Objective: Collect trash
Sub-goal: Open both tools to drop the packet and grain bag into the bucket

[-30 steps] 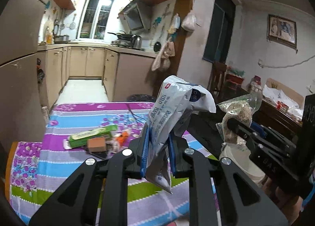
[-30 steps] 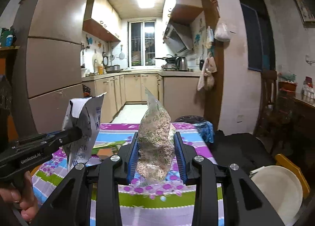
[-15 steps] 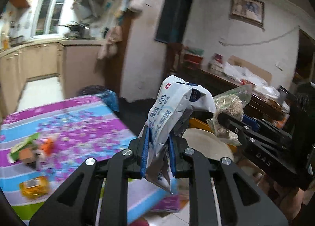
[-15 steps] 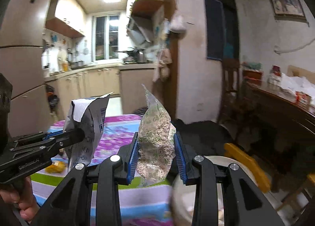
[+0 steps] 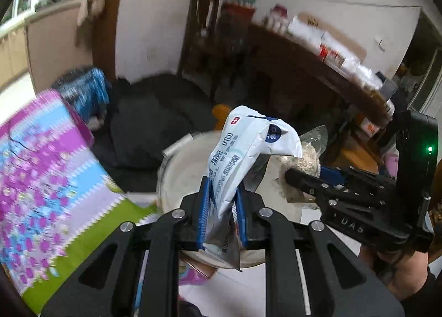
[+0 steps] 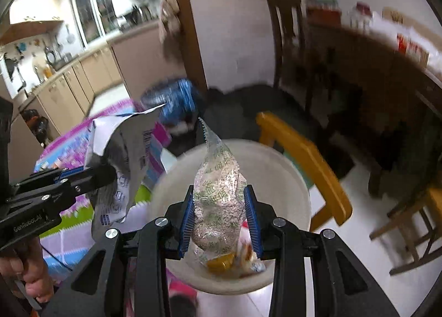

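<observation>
Holding two pieces of trash: your left tongs [image 5: 221, 212] pinch one white wipes packet [image 5: 243, 151], your right tongs [image 6: 219, 220] one clear grain bag [image 6: 218, 195], both over one cream bin [image 6: 279, 168] holding wrappers, perhaps several. Striped tabletop [image 5: 41, 165] alongside; white floor [image 6: 364, 237].

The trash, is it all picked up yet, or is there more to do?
Partly. Some scraps already lie in the white bin. In hand: the left gripper pinches a wipes packet and the right gripper holds a clear bag of small pellets, both over the bin and not yet dropped. Whether trash remains on the table cannot be told; it is blurred.
</observation>
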`<action>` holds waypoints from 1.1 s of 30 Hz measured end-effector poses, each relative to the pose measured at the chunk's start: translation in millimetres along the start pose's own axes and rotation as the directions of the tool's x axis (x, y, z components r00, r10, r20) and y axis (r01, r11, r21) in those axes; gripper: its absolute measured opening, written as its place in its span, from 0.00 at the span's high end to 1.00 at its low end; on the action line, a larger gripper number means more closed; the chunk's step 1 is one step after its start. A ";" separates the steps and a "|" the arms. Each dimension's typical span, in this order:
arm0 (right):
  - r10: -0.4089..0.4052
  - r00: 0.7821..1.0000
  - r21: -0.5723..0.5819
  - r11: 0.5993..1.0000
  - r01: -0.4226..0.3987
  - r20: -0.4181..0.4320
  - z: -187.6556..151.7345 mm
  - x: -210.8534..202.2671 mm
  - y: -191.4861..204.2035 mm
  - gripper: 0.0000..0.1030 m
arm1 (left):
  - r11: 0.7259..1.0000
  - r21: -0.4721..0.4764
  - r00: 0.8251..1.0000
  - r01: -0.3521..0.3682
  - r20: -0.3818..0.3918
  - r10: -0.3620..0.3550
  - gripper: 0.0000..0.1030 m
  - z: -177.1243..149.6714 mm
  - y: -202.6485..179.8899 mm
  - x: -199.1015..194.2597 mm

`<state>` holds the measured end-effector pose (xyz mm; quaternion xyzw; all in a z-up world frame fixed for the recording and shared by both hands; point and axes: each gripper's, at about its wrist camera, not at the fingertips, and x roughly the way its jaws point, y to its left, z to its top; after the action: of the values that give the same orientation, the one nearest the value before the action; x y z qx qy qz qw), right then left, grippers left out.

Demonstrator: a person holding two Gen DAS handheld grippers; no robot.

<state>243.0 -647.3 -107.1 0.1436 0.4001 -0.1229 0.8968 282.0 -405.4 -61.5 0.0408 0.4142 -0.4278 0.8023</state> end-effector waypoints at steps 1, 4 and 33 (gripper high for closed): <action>-0.002 1.000 0.005 1.000 0.002 -0.018 4.0 12.1 3.5 0.66 | 1.000 -0.006 1.000 -0.008 -0.026 0.008 0.84 0.8 -0.4 11.5; -0.002 0.998 0.022 1.000 0.003 -0.061 -0.1 34.4 -5.0 0.66 | 0.999 -0.034 0.996 -0.016 -0.094 0.013 0.84 -2.4 2.7 38.2; -0.005 0.993 0.066 0.998 0.013 -0.119 -44.6 65.5 -12.1 0.62 | 0.993 -0.098 0.985 -0.067 -0.166 0.050 0.58 -8.0 12.3 82.8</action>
<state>251.0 -649.6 -186.8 0.1786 0.4489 -0.1316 0.8656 309.9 -448.4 -128.2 0.0462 0.4986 -0.3772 0.7791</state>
